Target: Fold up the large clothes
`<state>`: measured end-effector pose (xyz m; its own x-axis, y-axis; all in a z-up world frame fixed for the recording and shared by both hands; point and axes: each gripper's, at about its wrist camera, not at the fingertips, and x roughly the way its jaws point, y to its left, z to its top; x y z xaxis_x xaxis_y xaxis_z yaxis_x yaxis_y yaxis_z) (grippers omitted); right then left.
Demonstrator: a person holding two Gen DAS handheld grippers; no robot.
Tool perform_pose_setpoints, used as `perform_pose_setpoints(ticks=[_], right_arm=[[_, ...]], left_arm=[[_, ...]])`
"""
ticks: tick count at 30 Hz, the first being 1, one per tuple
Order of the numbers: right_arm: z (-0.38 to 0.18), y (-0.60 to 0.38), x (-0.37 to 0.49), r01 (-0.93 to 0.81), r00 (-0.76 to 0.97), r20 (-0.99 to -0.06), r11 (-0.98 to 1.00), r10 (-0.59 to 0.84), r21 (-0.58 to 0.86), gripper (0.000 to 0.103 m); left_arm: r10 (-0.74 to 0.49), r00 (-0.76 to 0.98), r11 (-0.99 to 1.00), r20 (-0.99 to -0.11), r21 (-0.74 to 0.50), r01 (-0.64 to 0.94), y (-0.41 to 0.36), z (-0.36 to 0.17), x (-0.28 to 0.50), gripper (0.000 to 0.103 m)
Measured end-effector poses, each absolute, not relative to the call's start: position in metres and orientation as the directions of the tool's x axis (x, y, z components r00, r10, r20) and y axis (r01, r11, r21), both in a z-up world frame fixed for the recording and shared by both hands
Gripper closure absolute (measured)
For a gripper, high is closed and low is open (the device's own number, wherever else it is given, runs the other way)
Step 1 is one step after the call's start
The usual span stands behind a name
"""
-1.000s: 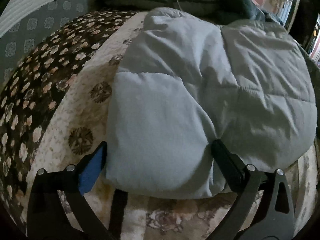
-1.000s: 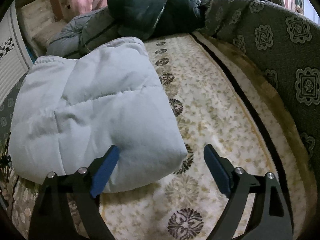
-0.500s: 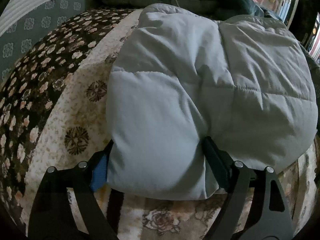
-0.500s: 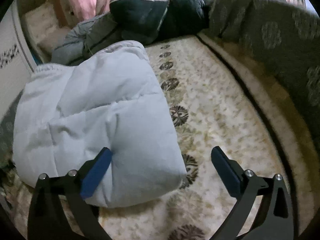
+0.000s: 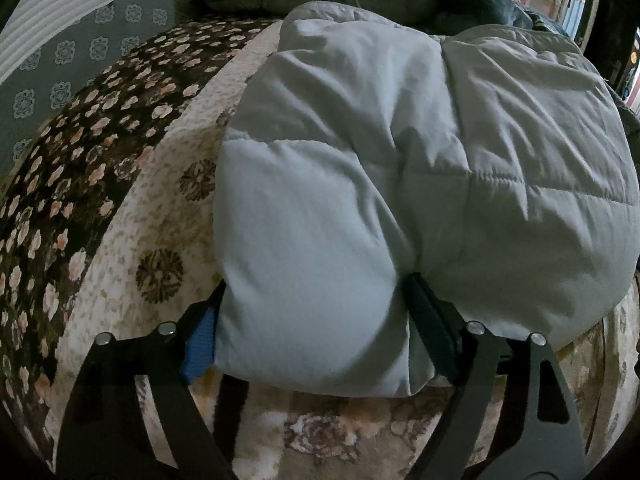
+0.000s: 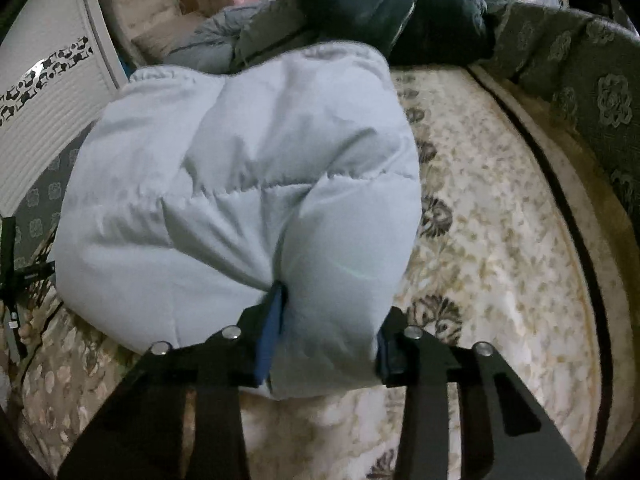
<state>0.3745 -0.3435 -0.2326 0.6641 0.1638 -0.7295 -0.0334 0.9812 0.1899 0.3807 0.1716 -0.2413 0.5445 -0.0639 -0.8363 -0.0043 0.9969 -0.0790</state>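
On the bed [image 5: 120, 216], spread with a cream flowered cover bordered in dark floral print, lies a folded pale grey padded jacket [image 5: 360, 184]. Dark clothes [image 6: 384, 12] are heaped behind it. Each hand-held gripper, left [image 5: 316, 320] and right [image 6: 328, 340], clamps the jacket's near edge.

One pale grey quilted puffer garment [image 5: 392, 168] lies folded on one bed, whose cover [image 6: 500, 240] is cream and floral. Two tools are counted, a left tool [image 5: 316, 320] and a right tool [image 6: 328, 344], each with two fingers, so four fingers in all. At the far end sits one heap of dark padded clothes [image 6: 384, 12]; how many pieces it holds cannot be told.
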Motion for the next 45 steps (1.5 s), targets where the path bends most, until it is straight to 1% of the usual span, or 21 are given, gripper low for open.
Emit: perform_pose_setpoints(ticks=[1,2,5,7,15,21,24,25,27,29,30,31,32,34,38,40,45], right_arm=[[-0.234,-0.344,0.376,-0.030,0.658,-0.735,0.981,0.165,0.193,0.064],[-0.235,-0.344,0.380,-0.021,0.644,-0.746,0.980,0.166,0.199,0.061],[-0.238,-0.338,0.387,-0.014,0.634,-0.761,0.986,0.139,0.168,0.051],[-0.243,-0.336,0.394,-0.005,0.625,-0.768,0.984,0.141,0.177,0.049],[-0.244,-0.327,0.406,0.025,0.624,-0.776,0.990,0.094,0.140,0.050],[-0.244,-0.324,0.407,0.035,0.620,-0.780,0.989,0.089,0.141,0.050],[-0.241,-0.318,0.407,0.030,0.614,-0.786,0.993,0.071,0.113,0.054],[-0.240,-0.316,0.408,0.027,0.611,-0.789,0.994,0.069,0.107,0.056],[-0.239,-0.315,0.408,0.022,0.608,-0.791,0.994,0.073,0.108,0.063],[-0.236,-0.312,0.409,0.024,0.612,-0.787,0.992,0.080,0.120,0.079],[-0.233,-0.312,0.409,0.030,0.616,-0.783,0.991,0.088,0.134,0.082],[-0.228,-0.312,0.409,0.030,0.619,-0.780,0.989,0.096,0.146,0.086],[-0.224,-0.315,0.409,0.030,0.623,-0.776,0.988,0.100,0.151,0.088],[-0.207,-0.323,0.401,0.037,0.642,-0.756,0.980,0.127,0.196,0.090],[-0.167,-0.335,0.371,0.002,0.677,-0.721,0.980,0.145,0.198,0.090],[-0.149,-0.339,0.350,0.000,0.687,-0.715,0.984,0.128,0.177,0.090],[-0.116,-0.372,0.283,0.042,0.714,-0.692,0.979,0.110,0.198,0.091]], left_arm=[[-0.065,0.546,0.997,-0.836,-0.079,-0.003,0.172,-0.241,0.379,0.025],[-0.066,0.547,0.997,-0.835,-0.080,-0.002,0.169,-0.243,0.378,0.027],[-0.077,0.548,0.995,-0.833,-0.095,-0.004,0.169,-0.245,0.375,0.027],[-0.076,0.539,0.995,-0.839,-0.096,-0.010,0.166,-0.247,0.381,0.026],[-0.067,0.522,0.997,-0.850,-0.083,-0.007,0.156,-0.250,0.397,0.027],[-0.078,0.519,0.996,-0.851,-0.094,-0.003,0.165,-0.245,0.400,0.030],[-0.079,0.519,0.996,-0.851,-0.093,-0.001,0.164,-0.244,0.400,0.036],[-0.080,0.520,0.996,-0.850,-0.093,0.002,0.163,-0.244,0.401,0.039],[-0.092,0.519,0.995,-0.850,-0.103,0.007,0.162,-0.241,0.402,0.049],[-0.119,0.508,0.991,-0.853,-0.136,0.004,0.165,-0.236,0.404,0.067],[-0.128,0.503,0.989,-0.855,-0.147,0.002,0.166,-0.233,0.405,0.071],[-0.142,0.495,0.987,-0.857,-0.163,0.000,0.167,-0.229,0.406,0.077],[-0.149,0.492,0.985,-0.858,-0.170,0.002,0.168,-0.225,0.407,0.082],[-0.139,0.488,0.989,-0.861,-0.150,0.016,0.163,-0.213,0.404,0.087],[-0.164,0.500,0.986,-0.851,-0.159,0.052,0.147,-0.185,0.387,0.090],[-0.192,0.503,0.981,-0.843,-0.183,0.069,0.134,-0.169,0.371,0.091],[-0.292,0.510,0.956,-0.809,-0.271,0.117,0.112,-0.140,0.316,0.091]])
